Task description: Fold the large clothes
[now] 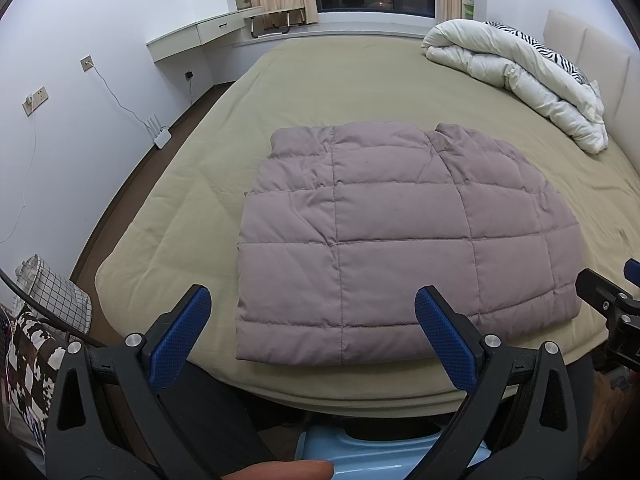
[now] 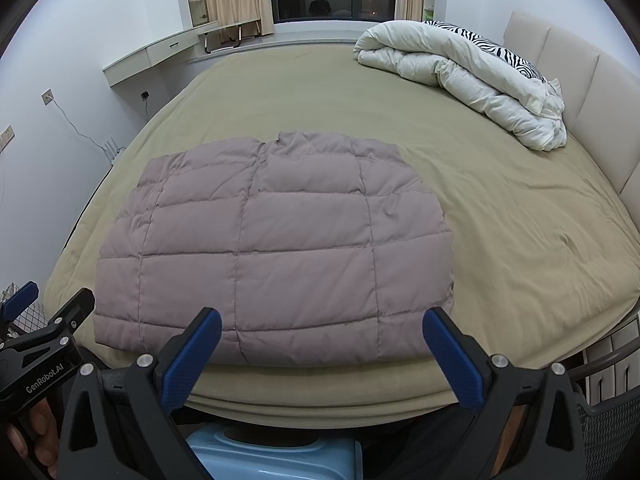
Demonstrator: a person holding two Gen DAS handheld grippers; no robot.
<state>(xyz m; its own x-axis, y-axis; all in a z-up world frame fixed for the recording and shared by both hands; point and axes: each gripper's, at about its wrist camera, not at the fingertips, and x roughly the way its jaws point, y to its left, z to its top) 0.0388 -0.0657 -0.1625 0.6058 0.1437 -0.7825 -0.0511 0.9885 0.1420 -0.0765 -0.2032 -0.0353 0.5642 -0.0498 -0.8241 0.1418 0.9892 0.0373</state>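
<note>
A mauve quilted down jacket (image 1: 400, 232) (image 2: 276, 248) lies folded into a rough rectangle on the olive bed sheet (image 1: 200, 200) (image 2: 520, 240), near the bed's front edge. My left gripper (image 1: 314, 300) stands open just short of the jacket's near hem, blue pads wide apart and empty. Open too is my right gripper (image 2: 322, 322), hovering above the same near hem with nothing between its fingers. Each gripper shows at the edge of the other's view: the right gripper (image 1: 616, 292) and the left gripper (image 2: 44, 304).
A rumpled white duvet (image 1: 520, 76) (image 2: 472, 80) and a zebra-print pillow (image 2: 492, 50) sit at the far right by the headboard (image 2: 580, 92). A light blue stool (image 2: 272, 456) is below the bed edge. Bags (image 1: 44, 320) stand on the floor at left, a wire basket (image 2: 608, 420) at right.
</note>
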